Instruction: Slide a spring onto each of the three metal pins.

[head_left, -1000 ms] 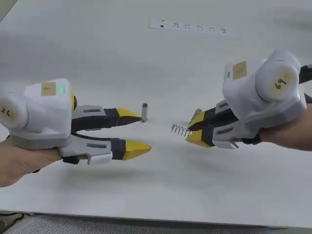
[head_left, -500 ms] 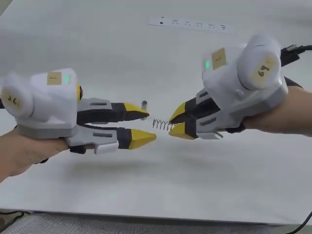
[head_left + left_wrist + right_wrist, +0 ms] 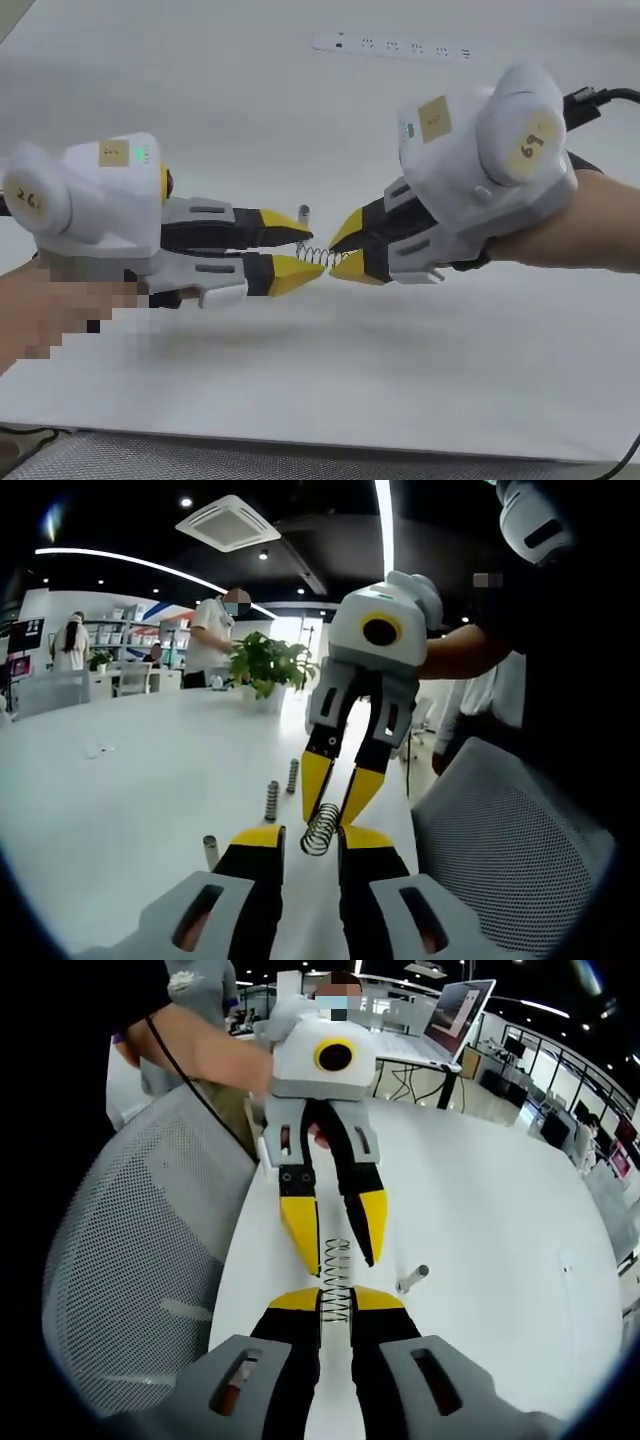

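Right gripper [image 3: 337,1302] pinching spring [image 3: 337,1265], left gripper [image 3: 305,836] parted around it

Open-plan office, seen from a white workbench

A long white workbench [image 3: 300,100], with a power strip [image 3: 400,47] near its far edge, stands in a wide, open room. The dark ceiling carries a cassette air-conditioner [image 3: 228,522], recessed spotlights [image 3: 185,501] and a curved light strip [image 3: 120,560]. A potted plant [image 3: 265,665] stands at one end of the bench, and a grey mesh office chair [image 3: 130,1250] sits beside its near edge. Beyond are more desks [image 3: 405,1052], a computer monitor [image 3: 455,1010] and a person standing [image 3: 212,630].
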`<control>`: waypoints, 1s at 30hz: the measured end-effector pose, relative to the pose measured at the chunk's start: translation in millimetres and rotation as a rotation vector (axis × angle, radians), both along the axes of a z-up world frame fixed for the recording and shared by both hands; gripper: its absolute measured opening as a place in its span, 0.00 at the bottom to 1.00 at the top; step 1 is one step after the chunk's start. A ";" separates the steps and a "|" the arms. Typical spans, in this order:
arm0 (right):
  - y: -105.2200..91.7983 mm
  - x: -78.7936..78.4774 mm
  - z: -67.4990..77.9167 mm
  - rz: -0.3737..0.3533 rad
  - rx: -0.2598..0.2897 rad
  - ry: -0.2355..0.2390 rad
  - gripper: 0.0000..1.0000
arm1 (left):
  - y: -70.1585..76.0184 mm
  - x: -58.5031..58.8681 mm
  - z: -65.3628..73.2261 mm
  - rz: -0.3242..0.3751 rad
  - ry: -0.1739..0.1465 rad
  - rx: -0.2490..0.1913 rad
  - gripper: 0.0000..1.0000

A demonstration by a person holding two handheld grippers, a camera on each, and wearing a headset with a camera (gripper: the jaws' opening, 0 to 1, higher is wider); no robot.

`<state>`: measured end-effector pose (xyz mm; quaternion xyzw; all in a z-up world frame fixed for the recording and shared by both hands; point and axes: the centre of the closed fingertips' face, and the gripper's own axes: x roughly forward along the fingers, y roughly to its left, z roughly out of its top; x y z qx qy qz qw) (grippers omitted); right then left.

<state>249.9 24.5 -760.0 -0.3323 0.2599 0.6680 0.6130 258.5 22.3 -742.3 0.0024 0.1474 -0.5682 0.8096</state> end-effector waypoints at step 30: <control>-3.2 -6.7 1.0 0.030 0.005 -0.014 0.08 | -9.9 -8.1 -4.8 -0.057 -0.012 0.008 0.02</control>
